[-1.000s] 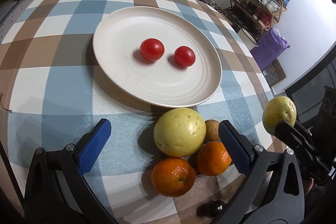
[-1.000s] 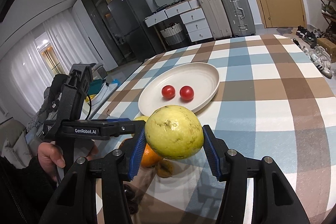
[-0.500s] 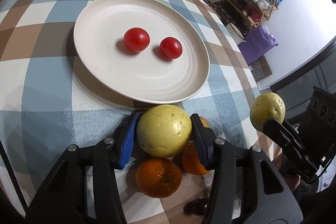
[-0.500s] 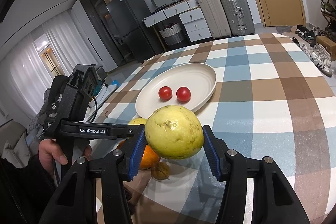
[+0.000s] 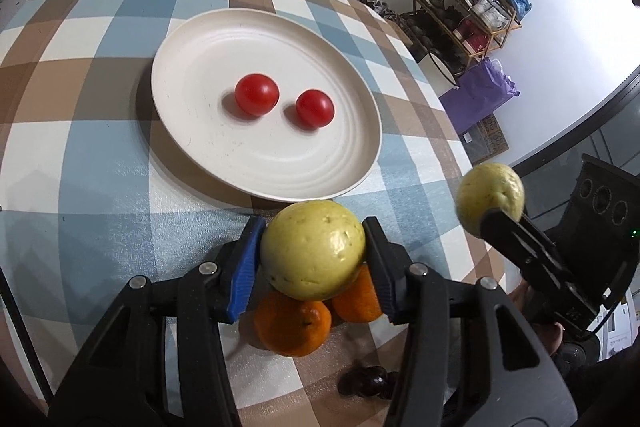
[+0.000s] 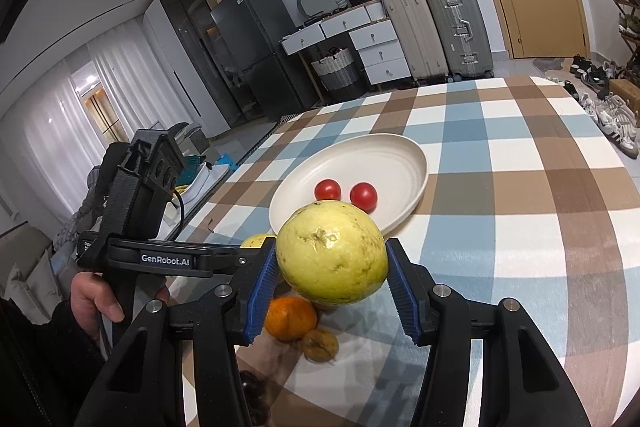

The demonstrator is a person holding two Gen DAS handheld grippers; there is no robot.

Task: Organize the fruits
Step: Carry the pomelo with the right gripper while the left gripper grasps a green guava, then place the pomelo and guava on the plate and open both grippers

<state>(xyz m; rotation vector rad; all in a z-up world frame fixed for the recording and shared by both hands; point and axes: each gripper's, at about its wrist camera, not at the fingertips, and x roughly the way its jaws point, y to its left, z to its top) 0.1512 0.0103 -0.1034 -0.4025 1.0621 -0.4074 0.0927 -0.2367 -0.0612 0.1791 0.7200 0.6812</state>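
Fruits, left wrist view: a pale yellow, dimpled guava [image 5: 314, 250] sits between the blue ribbed pads of the left gripper [image 5: 313, 259], which pinches it from both sides.
Beneath it: two glossy oranges [image 5: 294, 323] on the checked table [image 5: 80, 163].
Plate [image 5: 200, 39]: round, cream, ridged, beyond the gripper; two smooth red tomatoes [image 5: 256, 94] lie on it, apart.
Far right: a second guava [image 5: 490, 193] sits at the tip of the right gripper.
Fruits, right wrist view: the right gripper [image 6: 332, 277] clamps a bumpy yellow guava [image 6: 333, 253] off the table.
Below: an orange [image 6: 290, 319] and a small wrinkled brown fruit [image 6: 320, 345].
Left side: a hand [image 6: 94, 297] grips the left gripper's handle.
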